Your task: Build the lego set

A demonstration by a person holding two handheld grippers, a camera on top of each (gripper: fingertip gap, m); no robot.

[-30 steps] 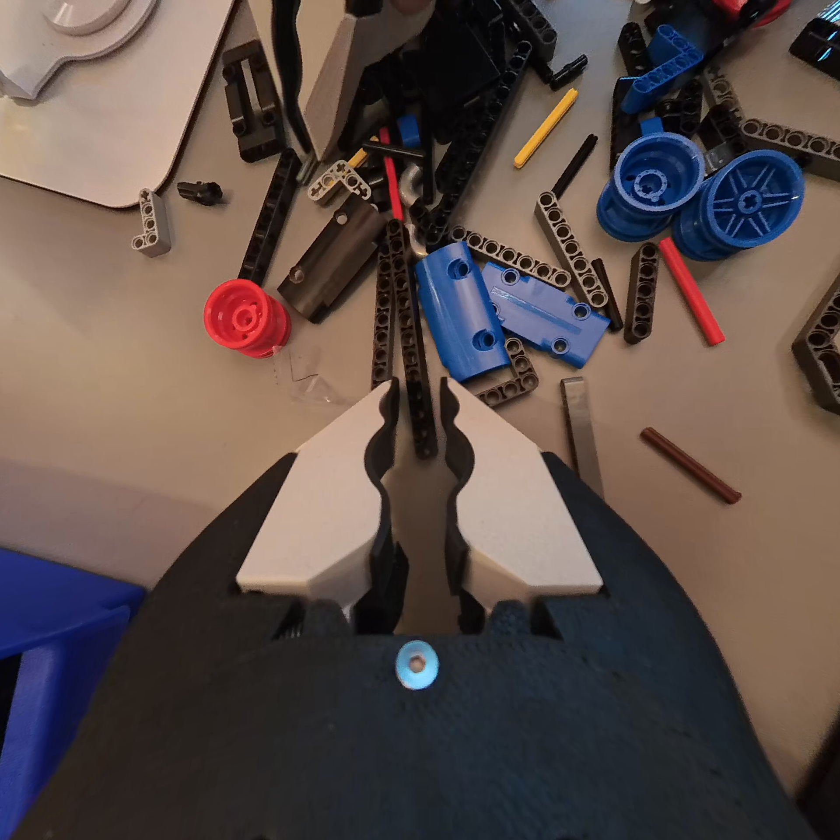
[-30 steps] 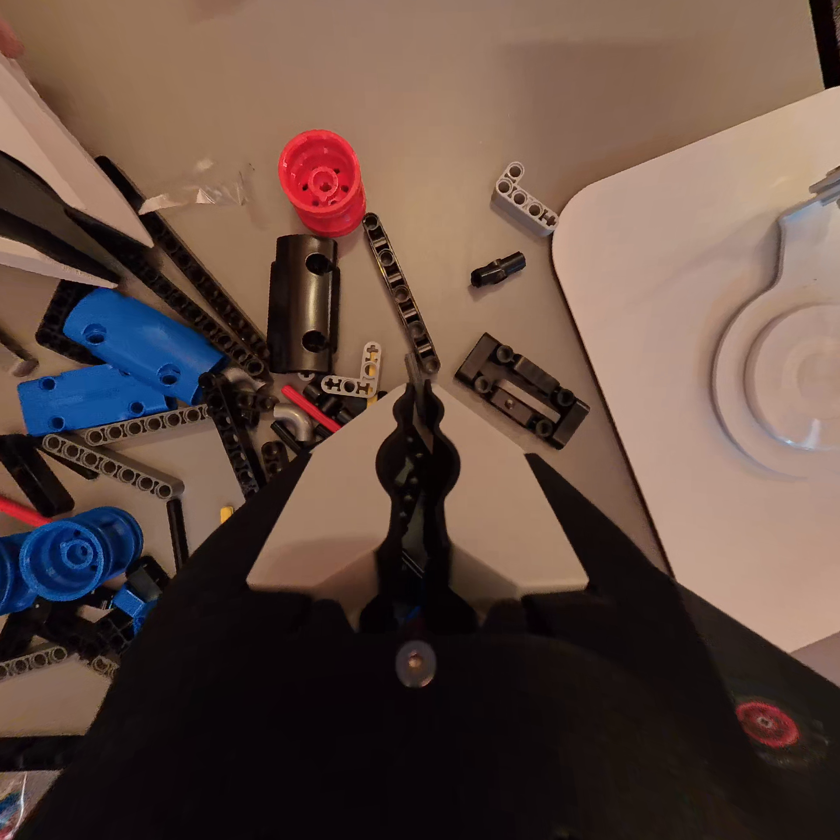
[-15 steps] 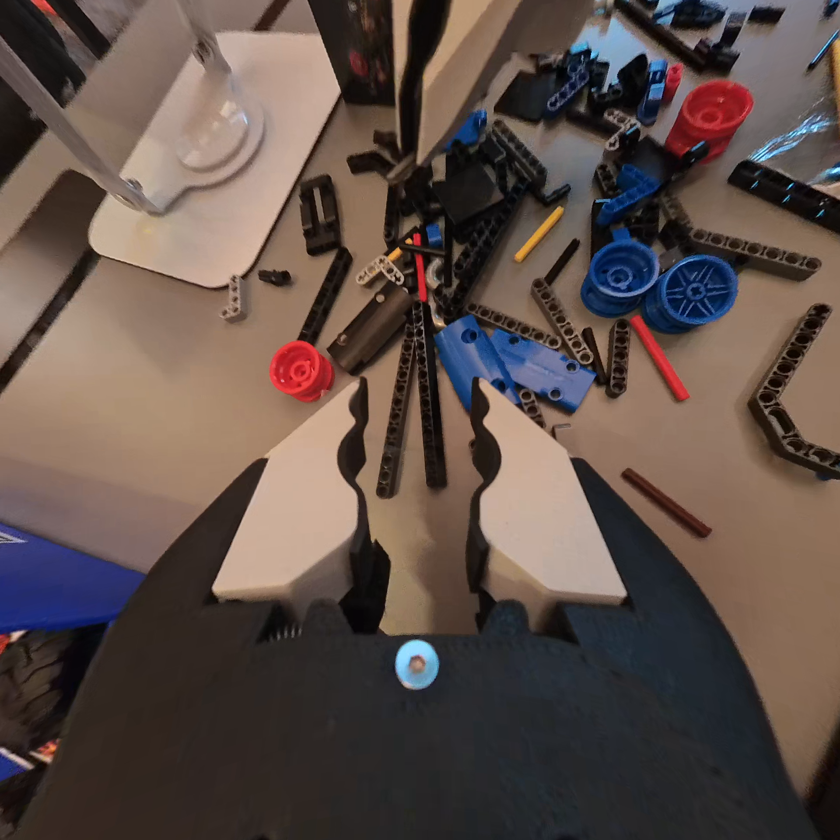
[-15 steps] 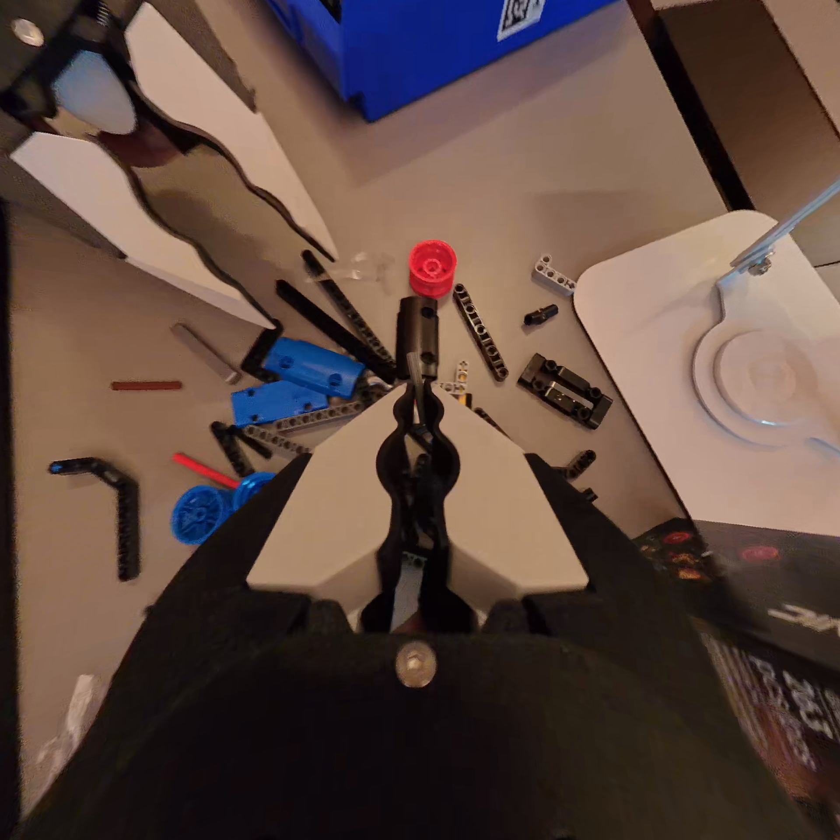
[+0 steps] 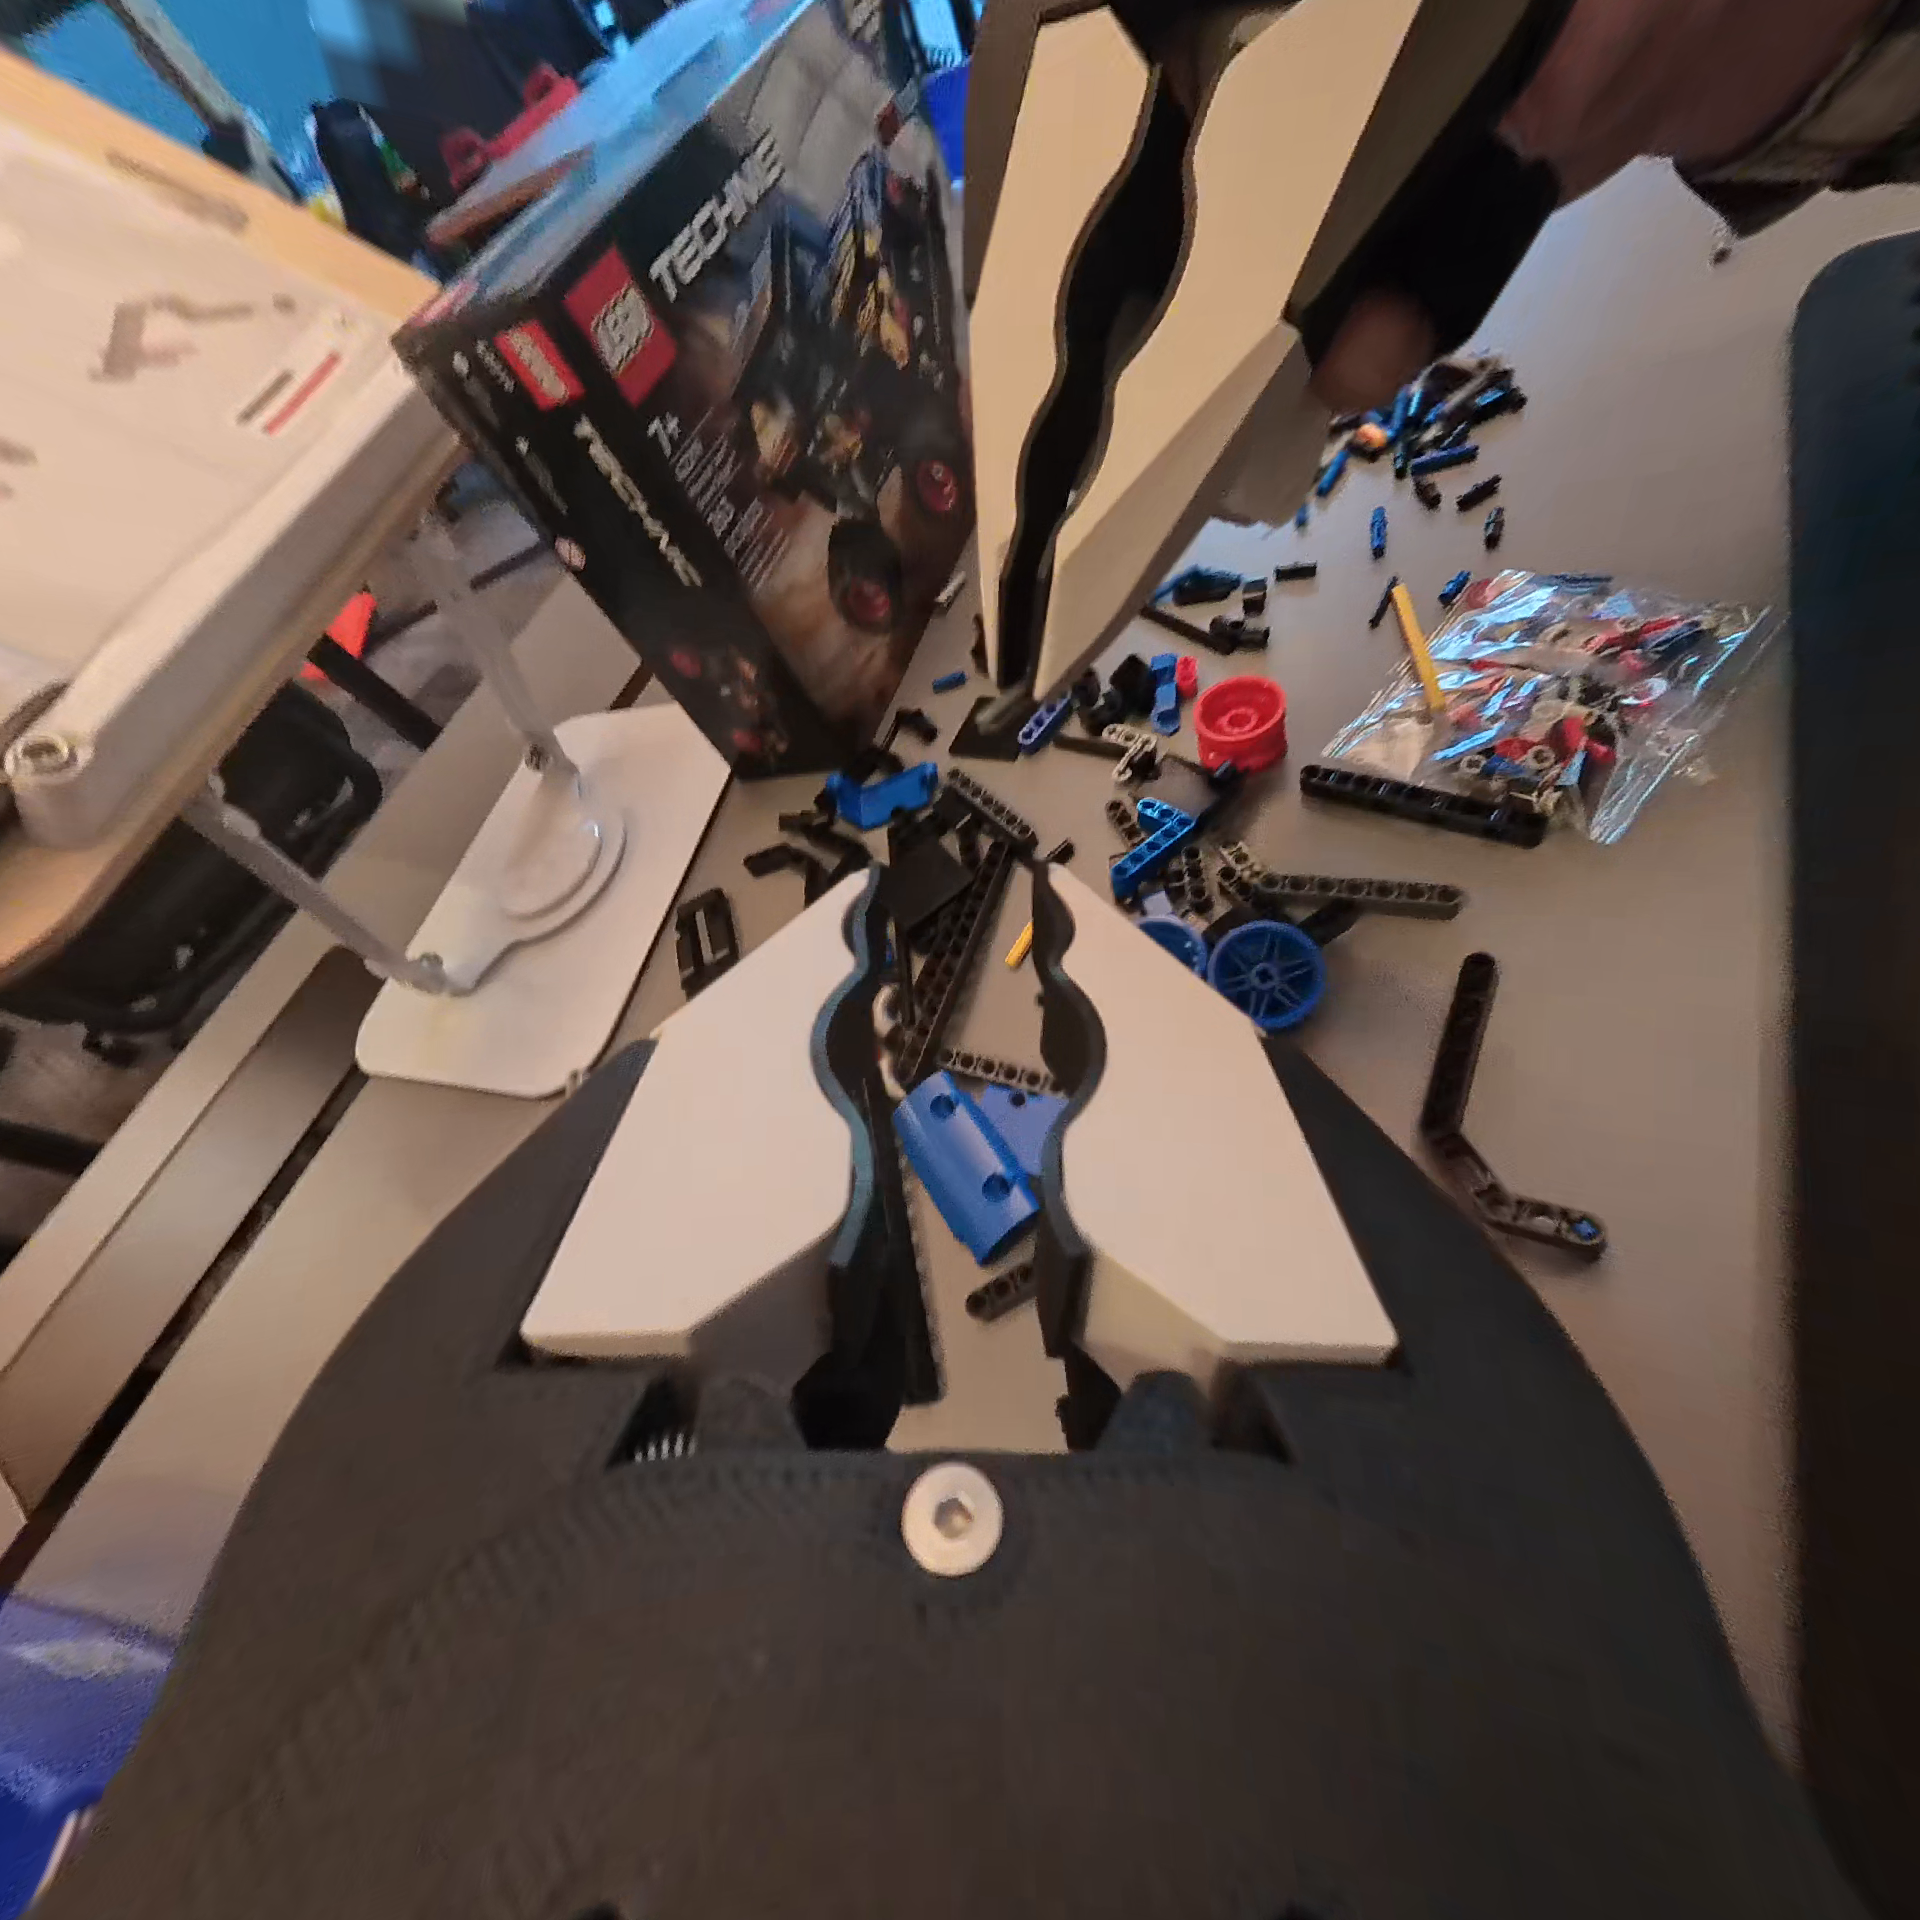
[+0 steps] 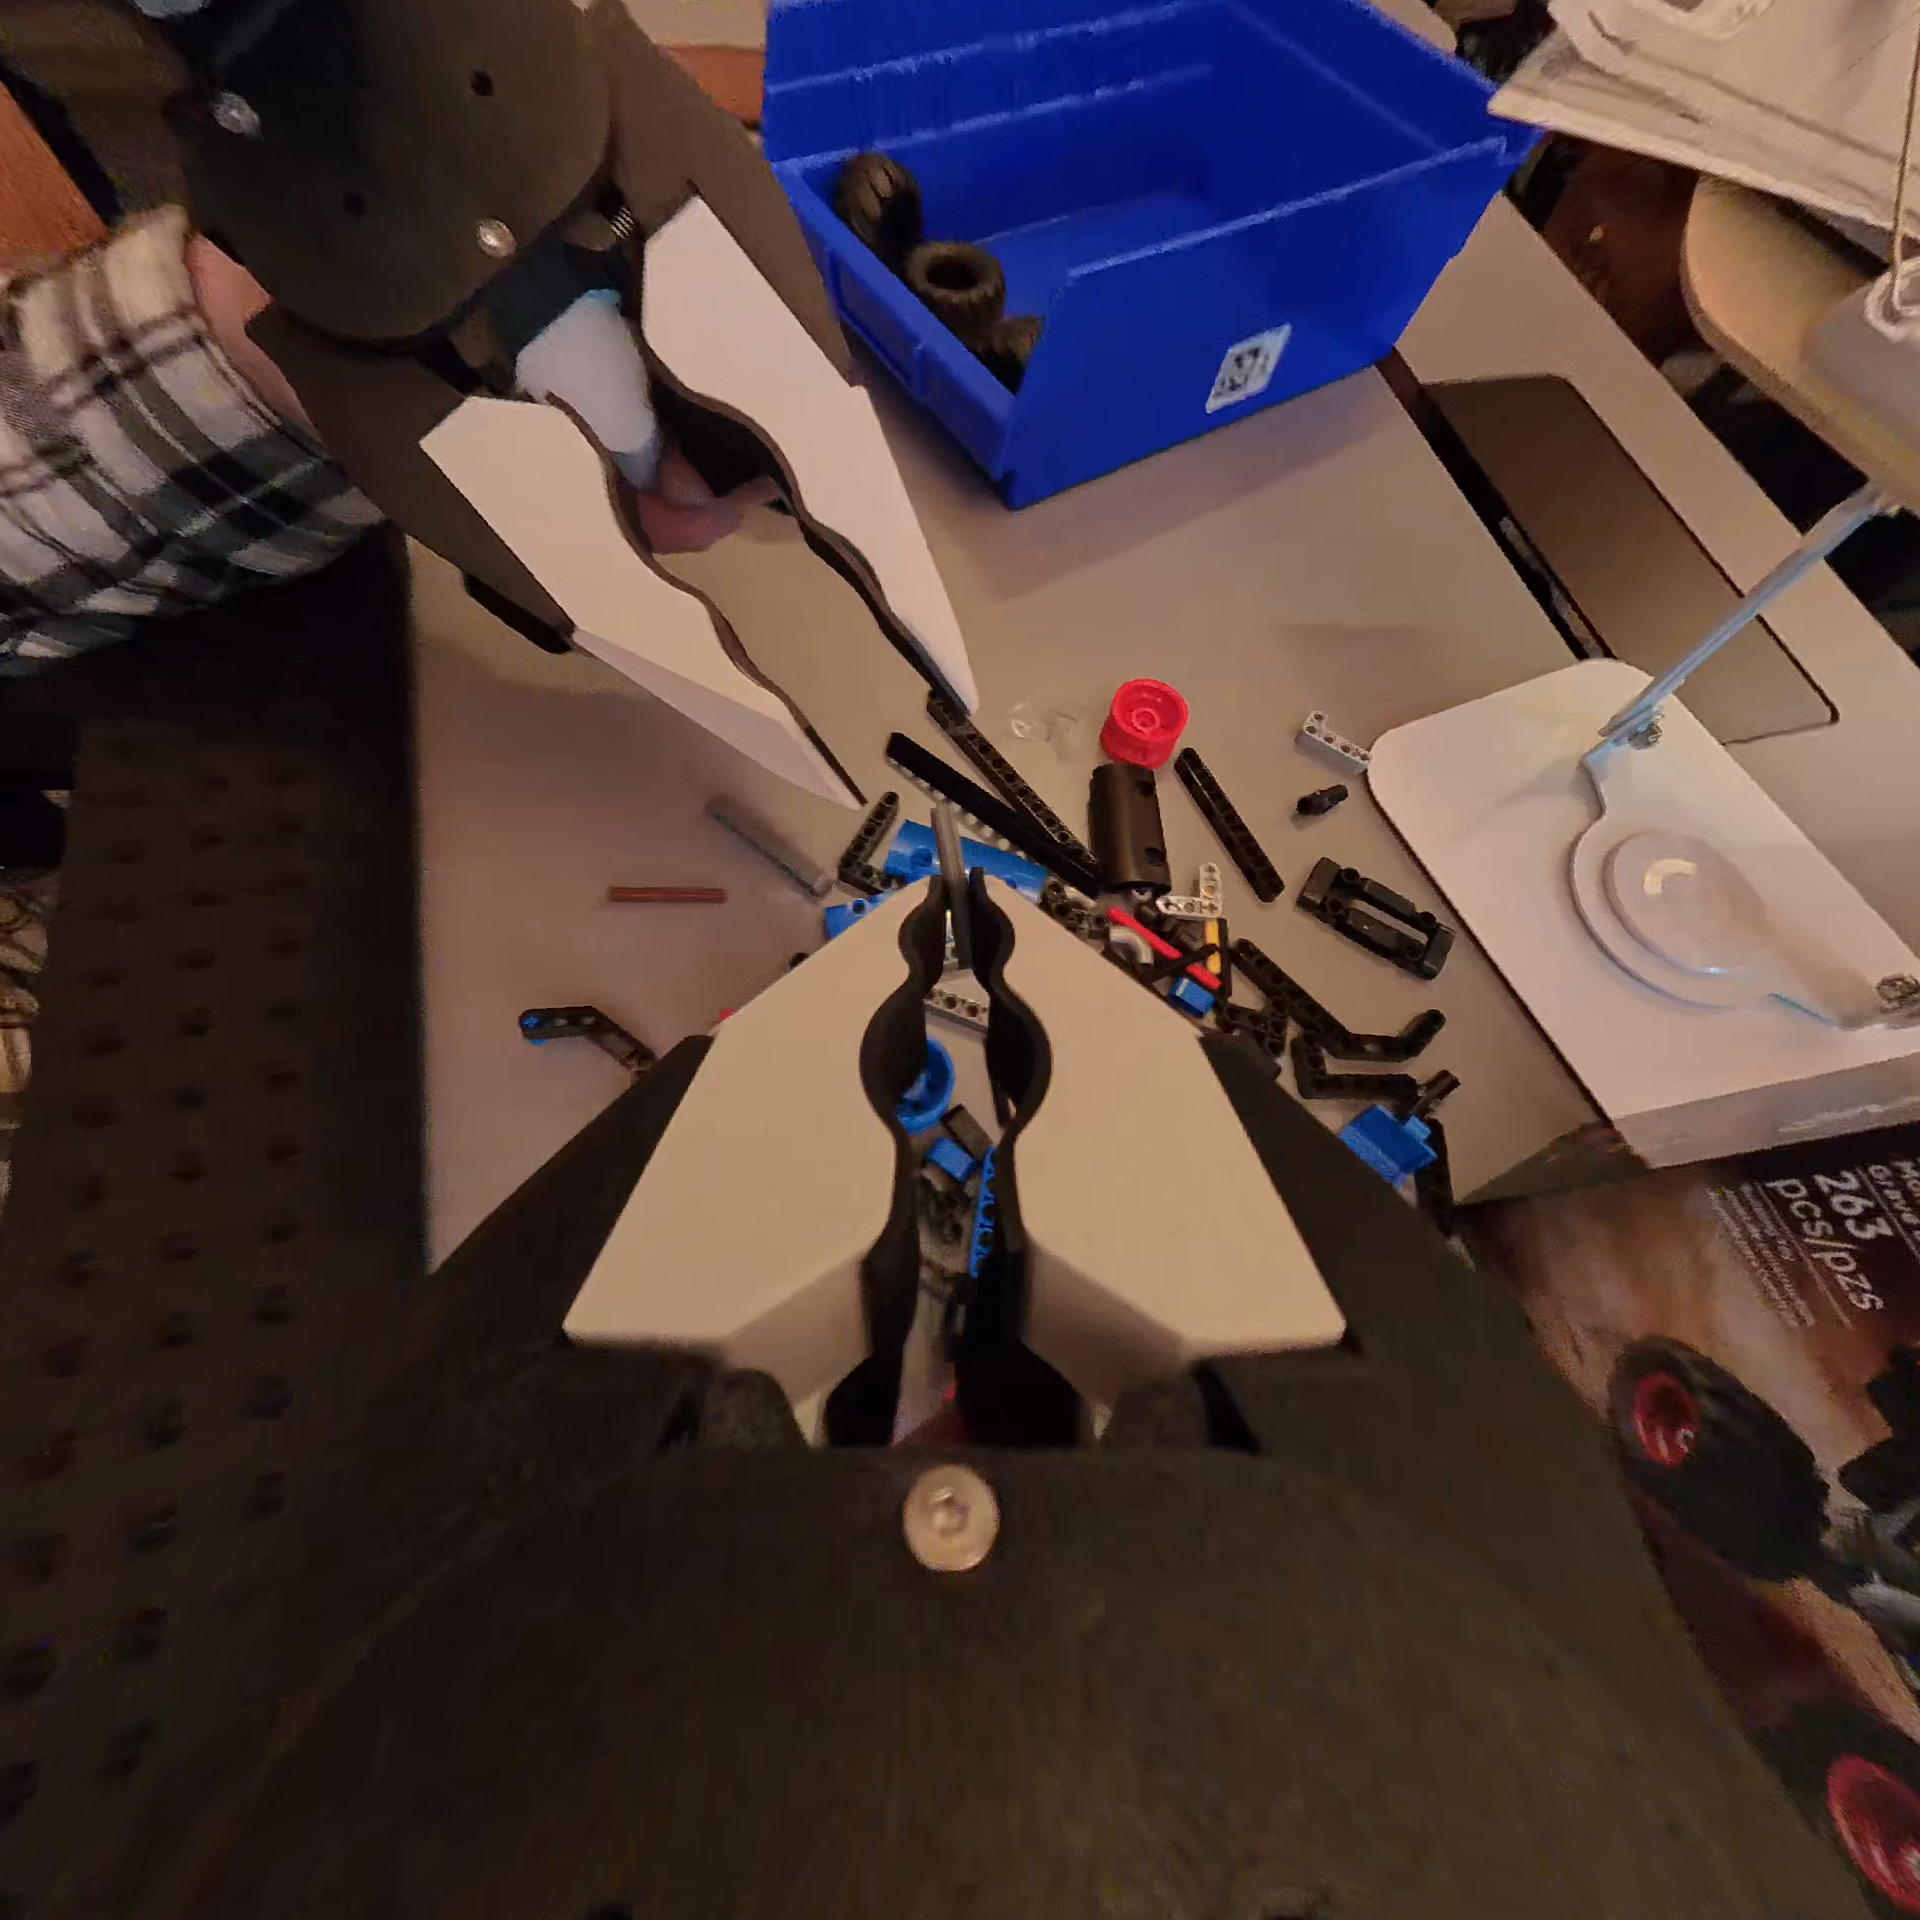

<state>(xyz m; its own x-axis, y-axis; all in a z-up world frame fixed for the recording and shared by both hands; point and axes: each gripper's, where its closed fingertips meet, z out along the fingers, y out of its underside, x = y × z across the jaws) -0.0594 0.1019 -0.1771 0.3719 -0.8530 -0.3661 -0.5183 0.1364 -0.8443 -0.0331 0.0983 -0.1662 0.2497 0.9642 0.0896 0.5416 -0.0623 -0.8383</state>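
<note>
- One slim grey axle is pinched between the tips of the right gripper, its long axis running straight out ahead along the fingers, raised above the loose Lego pile on the table.
- Facing it across the pile, the left gripper hangs with its jaws wide apart and empty; the long black beams lie just past its tips.
- Compared with a second ago, both grippers have lifted well away from the table, so the blue bin and set box now show.
</note>
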